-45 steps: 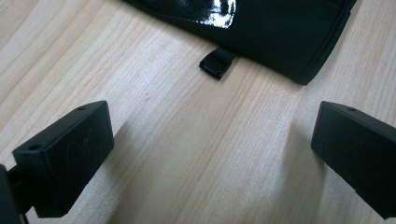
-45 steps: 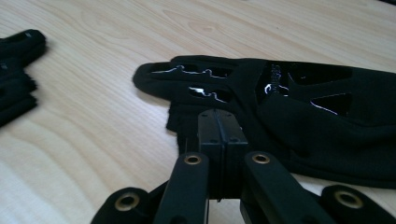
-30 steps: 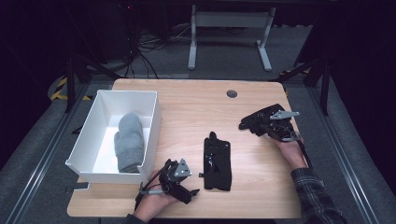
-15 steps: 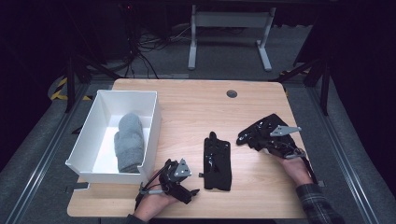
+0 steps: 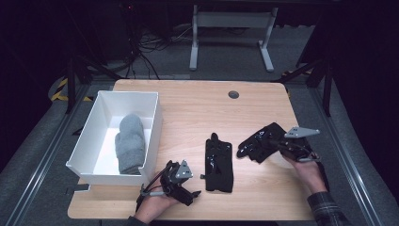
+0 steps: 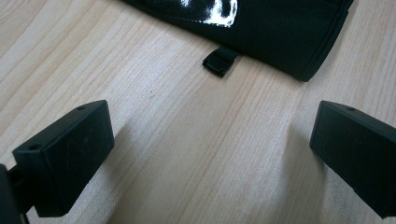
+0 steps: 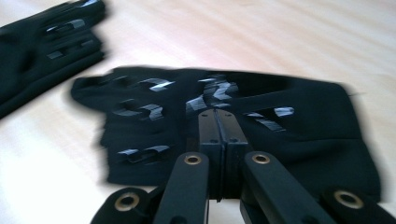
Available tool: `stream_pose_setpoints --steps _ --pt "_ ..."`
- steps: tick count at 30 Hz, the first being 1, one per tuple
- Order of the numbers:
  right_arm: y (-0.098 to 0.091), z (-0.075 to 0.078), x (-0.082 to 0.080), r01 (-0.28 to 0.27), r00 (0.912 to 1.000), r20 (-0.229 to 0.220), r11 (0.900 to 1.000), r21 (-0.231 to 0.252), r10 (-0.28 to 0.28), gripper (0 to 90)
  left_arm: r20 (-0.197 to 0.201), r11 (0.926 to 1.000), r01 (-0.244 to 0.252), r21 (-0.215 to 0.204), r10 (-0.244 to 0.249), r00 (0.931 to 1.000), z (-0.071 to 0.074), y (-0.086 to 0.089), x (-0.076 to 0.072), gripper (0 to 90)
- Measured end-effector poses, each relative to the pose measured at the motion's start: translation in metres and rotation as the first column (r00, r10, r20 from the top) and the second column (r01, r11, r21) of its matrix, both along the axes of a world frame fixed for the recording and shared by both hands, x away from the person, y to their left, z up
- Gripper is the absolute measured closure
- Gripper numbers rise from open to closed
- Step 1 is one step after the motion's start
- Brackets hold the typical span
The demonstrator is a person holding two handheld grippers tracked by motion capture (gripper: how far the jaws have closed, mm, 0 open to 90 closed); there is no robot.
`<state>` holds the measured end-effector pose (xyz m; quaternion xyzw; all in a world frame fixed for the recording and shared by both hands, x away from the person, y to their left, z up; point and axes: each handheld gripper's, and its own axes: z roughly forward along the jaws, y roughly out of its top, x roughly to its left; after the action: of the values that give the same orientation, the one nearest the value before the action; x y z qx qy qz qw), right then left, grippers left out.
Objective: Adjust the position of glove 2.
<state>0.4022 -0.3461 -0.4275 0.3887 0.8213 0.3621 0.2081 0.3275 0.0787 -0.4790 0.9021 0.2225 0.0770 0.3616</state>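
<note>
A black glove (image 5: 219, 165) with glossy patches lies flat on the wooden table (image 5: 197, 108), fingers pointing away. Its cuff (image 6: 280, 37) and a small loop tab (image 6: 219, 61) lie just ahead of my left gripper (image 5: 190, 184), which rests on the table near the front edge. In the left gripper view that left gripper (image 6: 210, 154) stands wide open over bare wood. A second black glove (image 5: 259, 141) is pinched in my right gripper (image 5: 277, 145), just above the table at the right. In the right gripper view the right gripper (image 7: 217, 126) is shut on this glove (image 7: 154, 116).
A white bin (image 5: 155, 117) stands at the left of the table with a grey mitten (image 5: 131, 143) lying inside. A round cable hole (image 5: 233, 94) sits near the far edge. Dark floor, cables and a desk frame lie beyond the table.
My right gripper has carried its black glove toward the front of the table and a little nearer the flat glove. The left gripper and the flat glove have stayed put.
</note>
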Motion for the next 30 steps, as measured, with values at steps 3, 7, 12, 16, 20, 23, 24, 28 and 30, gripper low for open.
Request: stream_pose_setpoints --steps 3,7,12,16,20,23,24,28,30 --pt "-0.007 0.001 0.010 0.027 0.9996 0.000 0.9996 -0.013 -0.027 90.0 0.000 1.0000 0.000 0.000 0.000 1.0000 0.000 0.000 0.000 0.1" --pt "-0.020 -0.003 0.026 0.074 0.9973 -0.005 0.9967 -0.034 -0.074 90.0 -0.004 1.0000 -0.004 0.003 0.004 1.0000 0.000 0.000 0.000 0.1" --pt "-0.031 -0.016 0.033 0.109 0.9928 -0.039 0.9902 -0.087 -0.113 90.0 0.000 1.0000 0.000 0.000 0.000 1.0000 0.000 0.000 0.000 0.1" --pt "-0.035 -0.020 0.027 0.112 0.9915 -0.055 0.9887 -0.099 -0.118 90.0 -0.006 1.0000 -0.002 0.002 0.003 1.0000 0.000 0.000 0.000 0.1" --pt "-0.033 -0.021 0.016 0.094 0.9923 -0.071 0.9899 -0.106 -0.102 90.0 -0.005 1.0000 -0.002 0.002 0.002 1.0000 0.000 0.000 0.000 0.1" --pt "-0.031 -0.021 0.007 0.073 0.9937 -0.077 0.9909 -0.113 -0.082 90.0 -0.005 1.0000 -0.002 0.002 0.002 1.0000 0.000 0.000 0.000 0.1" --pt "-0.029 -0.020 0.001 0.060 0.9941 -0.083 0.9911 -0.119 -0.070 90.0 -0.006 1.0000 -0.003 0.001 0.003 1.0000 0.000 0.000 0.000 0.1" --pt "-0.025 -0.019 -0.016 0.034 0.9946 -0.092 0.9892 -0.143 -0.047 90.0 -0.006 1.0000 -0.003 0.002 0.003 1.0000 0.000 0.000 0.000 0.1" --pt "-0.024 -0.019 -0.023 0.022 0.9948 -0.096 0.9891 -0.146 -0.036 90.0 -0.006 1.0000 -0.002 0.002 0.002 1.0000 0.000 0.000 0.000 0.1"
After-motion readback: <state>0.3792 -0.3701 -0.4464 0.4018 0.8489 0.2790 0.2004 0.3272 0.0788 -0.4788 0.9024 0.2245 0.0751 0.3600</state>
